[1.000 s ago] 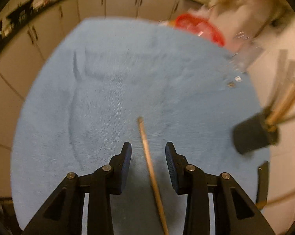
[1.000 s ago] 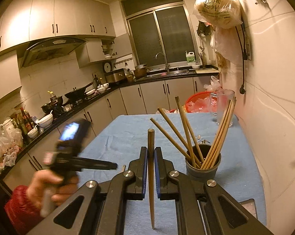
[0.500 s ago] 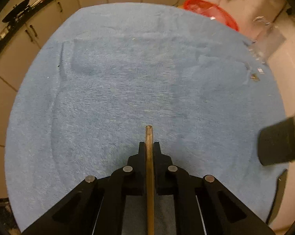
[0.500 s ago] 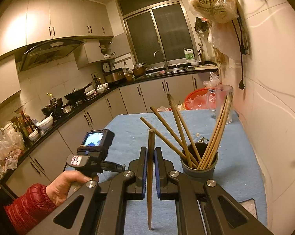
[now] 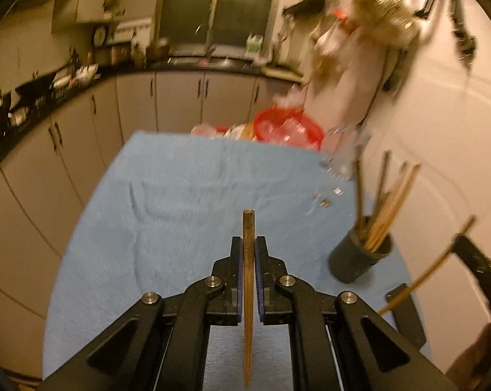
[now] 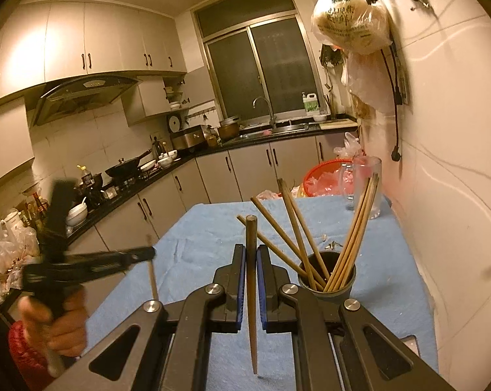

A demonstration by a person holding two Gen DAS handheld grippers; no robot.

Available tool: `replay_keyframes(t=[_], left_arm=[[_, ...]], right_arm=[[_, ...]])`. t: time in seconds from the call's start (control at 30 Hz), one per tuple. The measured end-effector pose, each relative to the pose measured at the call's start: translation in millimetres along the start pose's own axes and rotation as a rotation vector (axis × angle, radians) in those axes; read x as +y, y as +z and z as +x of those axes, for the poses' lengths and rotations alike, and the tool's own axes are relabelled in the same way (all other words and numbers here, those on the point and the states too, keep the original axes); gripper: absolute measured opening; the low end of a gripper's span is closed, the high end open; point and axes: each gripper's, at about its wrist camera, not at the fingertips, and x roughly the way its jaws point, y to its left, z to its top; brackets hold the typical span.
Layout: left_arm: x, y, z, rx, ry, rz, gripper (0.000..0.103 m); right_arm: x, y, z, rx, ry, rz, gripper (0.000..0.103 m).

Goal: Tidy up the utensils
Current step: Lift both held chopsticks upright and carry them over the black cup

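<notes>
My left gripper is shut on a wooden chopstick, held off the blue towel. The stick runs back between the jaws, its blunt end forward. A dark cup with several chopsticks stands to the right. In the right wrist view my right gripper is shut on another chopstick, just left of the cup. The left gripper shows there at the left, blurred, in a person's hand, with its chopstick hanging below.
A clear glass jug stands at the towel's far right by the wall. Behind it is a red basket. Small metal bits lie on the towel near the cup. Kitchen cabinets run along the left and back.
The left jaws closed on the chopstick that lay on the towel, then rose and tilted up with it. The right gripper kept still with its chopstick.
</notes>
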Motion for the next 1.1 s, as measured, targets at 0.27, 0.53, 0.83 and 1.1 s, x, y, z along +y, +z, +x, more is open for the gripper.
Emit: replay_keyframes(t=[0.27,0.53,0.83,1.1], left_arm=[[-5,10,-22,-0.045,-0.024,0.023,0.007],[-24,14,-27,-0.066,-0.053,0.051,0.007],[-49,28,-45,-0.083,-0.124,0.085,0.007],[-86,50,-69,-0.126,-0.202,0.132,0.007]], right_arm=[[3,3,-7,-0.015,-0.010,-0.003,0.007],[-5,8,-15,-0.022,-0.018,0.020,0.007],[-19,22,-35,-0.062,-0.042,0.047,0.007],[-38,46,-54,-0.122,-0.068,0.068,0.007]])
